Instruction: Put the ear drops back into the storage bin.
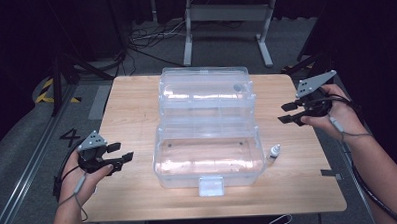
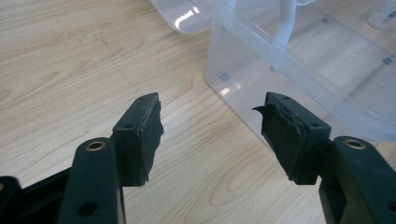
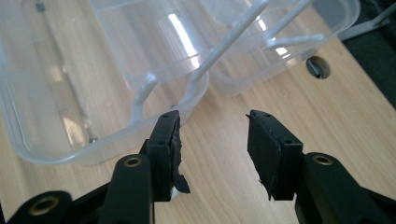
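Plainly, the clear plastic box [image 1: 208,159] stands open — empty.

The right gripper [image 3: 212,149] holds its fingers [image 3: 166,149] apart over bare wooden bench [image 3: 327,116], with nothing between them. Just beyond the tips lies a clear plastic box [image 3: 56,93] with white struts; a small dark hole [image 3: 317,66], perhaps a cable port, marks the bench.

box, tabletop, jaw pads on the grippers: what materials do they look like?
Storage box: clear, glossy plastic by the look; the wood grain shows through its walls and lamp glare sits on them. Table: pale wood or a wood-look laminate, matte, with grain lines; which one I cannot tell. Pads of the left hand-held gripper: black, dull, probably rubber or foam, with ragged, torn edges.
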Tool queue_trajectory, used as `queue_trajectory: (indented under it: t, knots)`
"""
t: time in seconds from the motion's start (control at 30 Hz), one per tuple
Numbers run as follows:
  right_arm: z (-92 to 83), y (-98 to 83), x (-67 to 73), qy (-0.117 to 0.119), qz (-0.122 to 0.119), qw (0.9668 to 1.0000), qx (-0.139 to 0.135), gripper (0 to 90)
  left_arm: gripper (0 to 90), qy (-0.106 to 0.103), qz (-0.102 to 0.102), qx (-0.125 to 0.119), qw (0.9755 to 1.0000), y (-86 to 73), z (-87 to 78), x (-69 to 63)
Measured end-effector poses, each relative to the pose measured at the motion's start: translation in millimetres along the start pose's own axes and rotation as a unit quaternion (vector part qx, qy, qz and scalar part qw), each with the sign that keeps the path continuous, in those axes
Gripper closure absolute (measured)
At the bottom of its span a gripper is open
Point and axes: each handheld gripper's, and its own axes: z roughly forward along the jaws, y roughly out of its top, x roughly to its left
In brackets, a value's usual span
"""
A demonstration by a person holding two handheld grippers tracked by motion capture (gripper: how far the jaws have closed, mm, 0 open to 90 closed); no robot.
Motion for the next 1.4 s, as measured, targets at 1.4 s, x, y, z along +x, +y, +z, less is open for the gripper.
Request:
queue_trajectory:
  t: [1.4]
  knots:
    - [76.2, -17.1, 19.6, 0.08, -0.067, 0.9684, 0.227, 48.8, 37.5, -0.006, 0.006, 0.014, 0.9999, 1.4, 7.3, -0.5]
